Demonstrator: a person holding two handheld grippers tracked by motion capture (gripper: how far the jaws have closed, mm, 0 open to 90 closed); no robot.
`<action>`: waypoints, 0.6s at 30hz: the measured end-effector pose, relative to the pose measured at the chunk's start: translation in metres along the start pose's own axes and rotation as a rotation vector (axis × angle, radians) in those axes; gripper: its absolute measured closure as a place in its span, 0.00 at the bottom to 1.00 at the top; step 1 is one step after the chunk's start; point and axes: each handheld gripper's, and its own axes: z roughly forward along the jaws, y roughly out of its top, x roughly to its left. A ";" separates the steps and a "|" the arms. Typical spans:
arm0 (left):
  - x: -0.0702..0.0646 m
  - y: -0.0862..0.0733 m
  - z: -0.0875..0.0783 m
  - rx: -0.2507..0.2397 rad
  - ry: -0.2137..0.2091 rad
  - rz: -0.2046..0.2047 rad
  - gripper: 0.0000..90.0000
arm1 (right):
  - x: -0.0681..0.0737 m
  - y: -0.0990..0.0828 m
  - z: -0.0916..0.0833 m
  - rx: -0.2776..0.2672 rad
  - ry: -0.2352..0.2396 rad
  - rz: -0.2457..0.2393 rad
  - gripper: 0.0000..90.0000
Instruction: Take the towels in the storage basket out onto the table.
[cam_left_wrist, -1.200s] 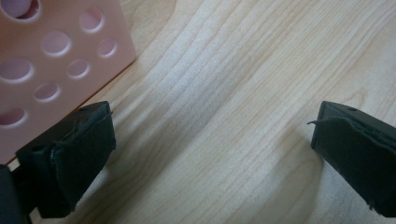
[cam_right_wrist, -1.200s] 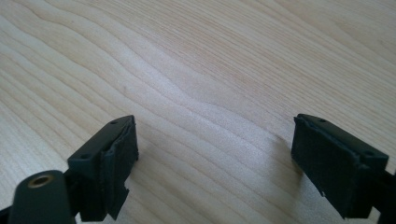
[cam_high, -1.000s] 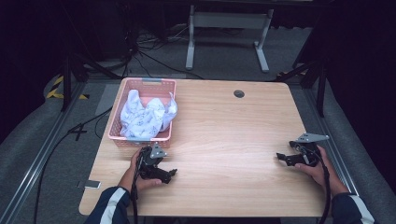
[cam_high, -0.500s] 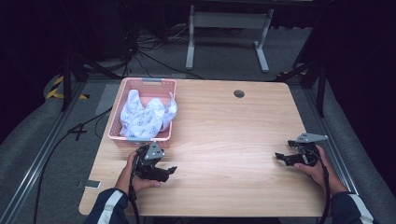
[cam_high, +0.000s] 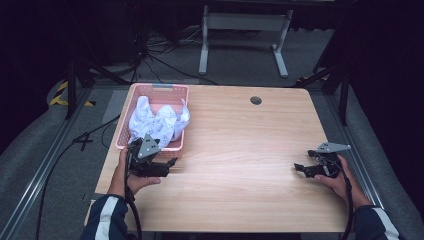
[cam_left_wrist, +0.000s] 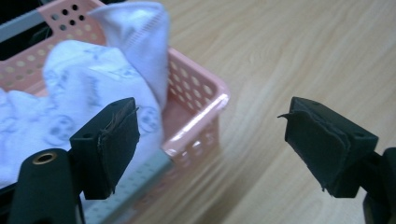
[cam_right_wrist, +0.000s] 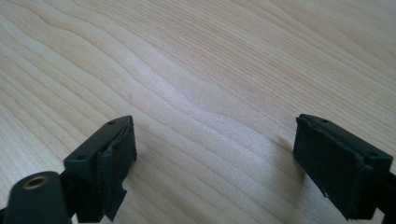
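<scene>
Both hand-held grippers, left (cam_high: 167, 162) and right (cam_high: 299, 168), gape empty; cloth (cam_high: 157, 120) print unreadable.

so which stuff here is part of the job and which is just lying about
In the job:
- white cloth in the pink basket
- left gripper, jaws open beside the basket

Just there:
- right gripper, open over bare table
- round hole in the tabletop
- cables on the floor

Left claw (cam_high: 167, 163) just beside pink basket (cam_high: 159, 89) of white cloth (cam_high: 157, 122)
</scene>
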 end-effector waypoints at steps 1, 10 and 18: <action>0.004 0.003 0.001 0.000 0.012 -0.003 0.19 | 0.000 0.001 0.001 -0.004 0.004 -0.003 0.14; 0.048 0.039 0.041 0.121 0.056 -0.048 0.18 | 0.001 0.000 0.001 -0.005 0.007 -0.008 0.14; 0.064 0.047 0.082 0.309 0.081 -0.056 0.18 | 0.001 0.000 0.000 -0.006 0.008 -0.011 0.14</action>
